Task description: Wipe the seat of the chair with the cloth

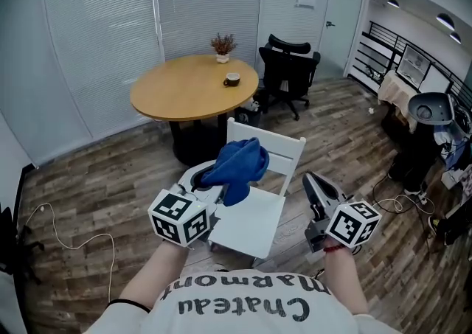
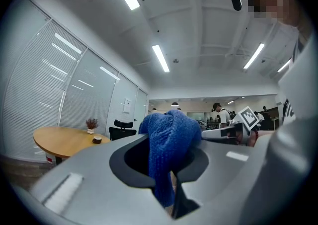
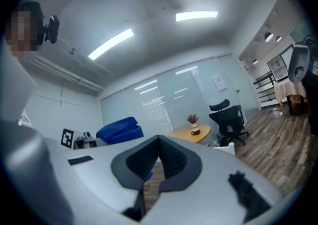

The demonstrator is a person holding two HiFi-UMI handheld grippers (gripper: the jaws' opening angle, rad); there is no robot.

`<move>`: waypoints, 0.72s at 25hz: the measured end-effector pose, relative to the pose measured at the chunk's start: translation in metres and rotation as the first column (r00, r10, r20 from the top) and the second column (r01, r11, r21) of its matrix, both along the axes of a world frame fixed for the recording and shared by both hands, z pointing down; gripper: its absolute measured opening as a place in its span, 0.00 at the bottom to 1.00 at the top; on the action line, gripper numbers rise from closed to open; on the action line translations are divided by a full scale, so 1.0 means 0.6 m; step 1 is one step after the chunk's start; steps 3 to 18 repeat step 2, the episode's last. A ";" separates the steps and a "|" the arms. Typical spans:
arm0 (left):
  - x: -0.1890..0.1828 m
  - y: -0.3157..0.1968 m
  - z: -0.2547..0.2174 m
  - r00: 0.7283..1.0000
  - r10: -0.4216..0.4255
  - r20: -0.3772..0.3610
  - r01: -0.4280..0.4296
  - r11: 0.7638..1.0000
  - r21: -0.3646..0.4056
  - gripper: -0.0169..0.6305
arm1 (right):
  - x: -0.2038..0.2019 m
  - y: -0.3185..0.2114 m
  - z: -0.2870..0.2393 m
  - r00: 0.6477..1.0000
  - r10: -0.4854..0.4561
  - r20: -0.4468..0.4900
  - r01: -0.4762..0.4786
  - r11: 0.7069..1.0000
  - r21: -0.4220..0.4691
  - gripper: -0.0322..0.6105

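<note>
As far as I can judge, the wiping has not yet begun. The person stands before the white chair [image 1: 251,225] and holds the left gripper [image 1: 212,189] above the front left part of its seat, with the jaws shut tight on the blue cloth [image 1: 237,164]. In the left gripper view the gripper [image 2: 170,191] pinches a lower fold of the cloth [image 2: 170,139], and the rest of it stands up in a loose bunch above the jaws. In the head view the cloth hangs in the air in front of the backrest and seems apart from the seat; I see no part of it lying flat on the white surface. The right gripper [image 1: 310,181] is to the right of the chair, beside the seat edge, and touches nothing. In its own view the right gripper [image 3: 159,144] has the jaws together with nothing between them, only floor behind. So the part that is done is the taking of the cloth, which sits firm in the grip. Nearly all the task is left: to lower the cloth onto the seat, to press it, and to pass it over the whole surface. The bunch is thick, and I think it must be flattened against the seat to wipe well
</note>
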State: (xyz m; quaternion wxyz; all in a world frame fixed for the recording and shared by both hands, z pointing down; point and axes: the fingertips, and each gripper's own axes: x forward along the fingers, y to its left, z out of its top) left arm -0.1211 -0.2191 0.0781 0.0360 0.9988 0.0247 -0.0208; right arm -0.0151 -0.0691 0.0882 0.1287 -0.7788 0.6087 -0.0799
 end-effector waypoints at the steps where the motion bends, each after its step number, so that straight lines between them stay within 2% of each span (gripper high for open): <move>1: 0.001 -0.002 0.002 1.000 -0.001 -0.001 0.001 1.000 -0.002 0.13 | 0.002 -0.001 0.002 1.000 -0.002 -0.001 0.002 1.000 -0.002 0.07; 18: 0.003 -0.003 0.004 1.000 -0.002 -0.003 0.002 1.000 -0.004 0.13 | 0.004 -0.003 0.004 1.000 -0.004 -0.003 0.004 1.000 -0.004 0.07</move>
